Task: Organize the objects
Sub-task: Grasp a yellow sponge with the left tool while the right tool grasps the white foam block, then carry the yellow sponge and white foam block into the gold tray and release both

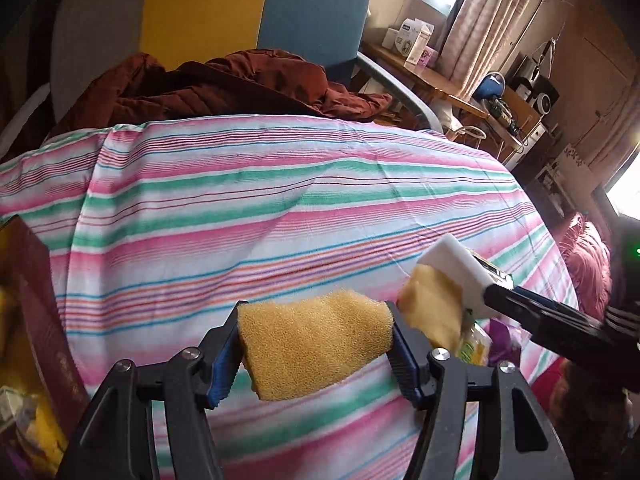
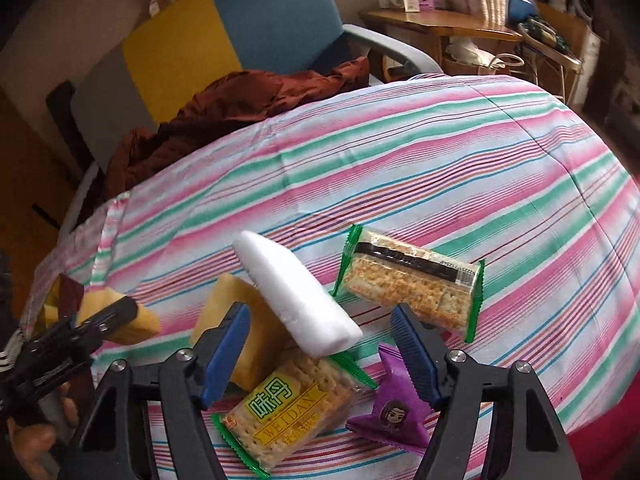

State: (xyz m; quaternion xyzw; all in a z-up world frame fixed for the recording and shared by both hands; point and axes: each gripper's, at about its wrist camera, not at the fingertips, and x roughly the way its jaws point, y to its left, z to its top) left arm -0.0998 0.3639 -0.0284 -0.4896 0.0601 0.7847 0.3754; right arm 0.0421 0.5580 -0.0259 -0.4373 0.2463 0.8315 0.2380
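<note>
In the left wrist view, a porous yellow rectangular sponge (image 1: 316,344) is seen clamped between the blue-padded fingers of the left gripper (image 1: 316,350), raised over the pink, green and white striped cloth (image 1: 280,200) that covers the surface. To the right, a white foam block (image 1: 460,268) and a second yellow sponge piece (image 1: 434,306) are seen beside the black arm of the other gripper, with small packets partly hidden below them. A maroon box (image 1: 40,300) is seen at the left edge, and a crumpled rust-brown quilted jacket (image 1: 224,84) lies on a chair with a yellow and blue back (image 1: 256,4) beyond the cloth. In the right wrist view, the right gripper (image 2: 320,344) is held wide apart with nothing between its fingers. The white foam block (image 2: 296,292) is seen leaning tilted over the second yellow sponge piece (image 2: 244,320) and a green-edged cracker packet marked WEIDAN (image 2: 288,408). A second cracker packet with a black strip (image 2: 412,280) lies just beyond, and a purple triangular packet (image 2: 394,404) rests near the right finger. At the left, the left gripper (image 2: 100,320) is seen with the yellow sponge (image 2: 120,320) held in it
</note>
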